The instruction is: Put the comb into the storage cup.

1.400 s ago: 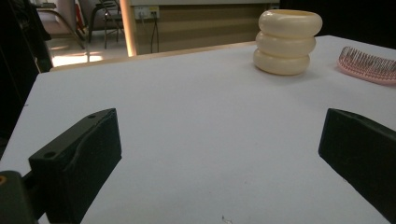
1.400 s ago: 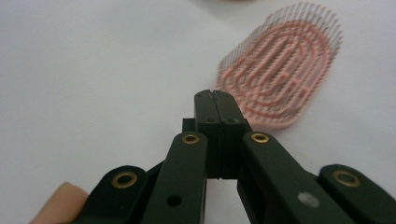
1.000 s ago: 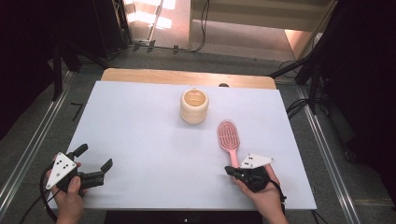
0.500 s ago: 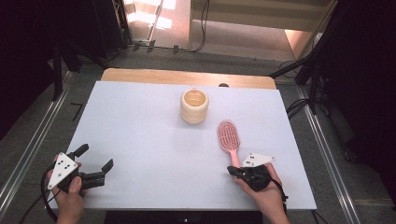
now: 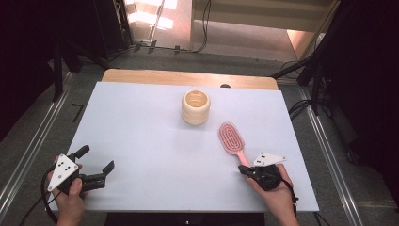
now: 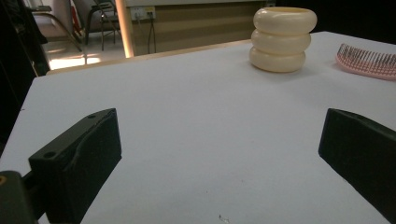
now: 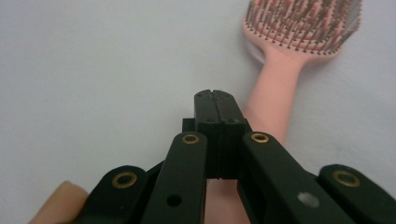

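One pink hairbrush (image 7: 299, 51) lies handle-first just under the right claw (image 7: 215, 95), jaws pressed together empty.

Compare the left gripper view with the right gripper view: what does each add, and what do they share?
Left gripper view alone: the cream ribbed round cup, the table's wooden far edge, and the left gripper with jaws wide apart over bare surface.
Right gripper view alone: the right gripper, jaws pressed together above the brush's handle.
Shared: the pink bristled plastic hairbrush and the white table top.
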`<state>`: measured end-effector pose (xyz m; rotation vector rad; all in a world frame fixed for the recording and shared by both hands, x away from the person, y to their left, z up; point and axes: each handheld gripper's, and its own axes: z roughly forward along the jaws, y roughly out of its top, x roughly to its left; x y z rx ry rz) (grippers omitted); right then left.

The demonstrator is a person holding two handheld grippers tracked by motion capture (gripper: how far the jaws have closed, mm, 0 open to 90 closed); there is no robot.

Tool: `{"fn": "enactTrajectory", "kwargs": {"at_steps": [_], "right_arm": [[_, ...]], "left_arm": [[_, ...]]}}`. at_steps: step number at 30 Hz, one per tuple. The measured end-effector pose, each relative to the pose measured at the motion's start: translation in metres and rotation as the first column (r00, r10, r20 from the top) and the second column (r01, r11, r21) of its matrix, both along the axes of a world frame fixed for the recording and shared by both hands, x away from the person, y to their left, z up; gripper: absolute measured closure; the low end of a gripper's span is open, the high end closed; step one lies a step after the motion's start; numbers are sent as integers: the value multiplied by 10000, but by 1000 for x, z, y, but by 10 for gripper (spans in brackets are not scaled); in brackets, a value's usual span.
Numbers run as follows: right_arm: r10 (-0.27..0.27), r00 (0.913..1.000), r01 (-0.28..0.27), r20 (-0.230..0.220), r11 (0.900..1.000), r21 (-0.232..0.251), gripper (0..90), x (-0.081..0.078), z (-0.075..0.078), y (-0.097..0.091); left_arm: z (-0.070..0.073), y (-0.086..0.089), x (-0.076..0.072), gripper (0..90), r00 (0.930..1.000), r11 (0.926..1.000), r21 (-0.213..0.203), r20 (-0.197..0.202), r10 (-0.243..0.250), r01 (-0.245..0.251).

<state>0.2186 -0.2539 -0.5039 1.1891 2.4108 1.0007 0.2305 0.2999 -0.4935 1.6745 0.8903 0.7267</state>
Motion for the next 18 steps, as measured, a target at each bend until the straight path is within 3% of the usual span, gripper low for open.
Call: {"fn": "enactTrajectory", "kwargs": {"at_steps": [18], "right_arm": [[-1064, 9941, 1069, 231, 9940, -249, 878, 9, -1, -41]], "left_arm": [[0, 0, 0, 1, 10000, 10000, -13, -2, 3, -3]]}}
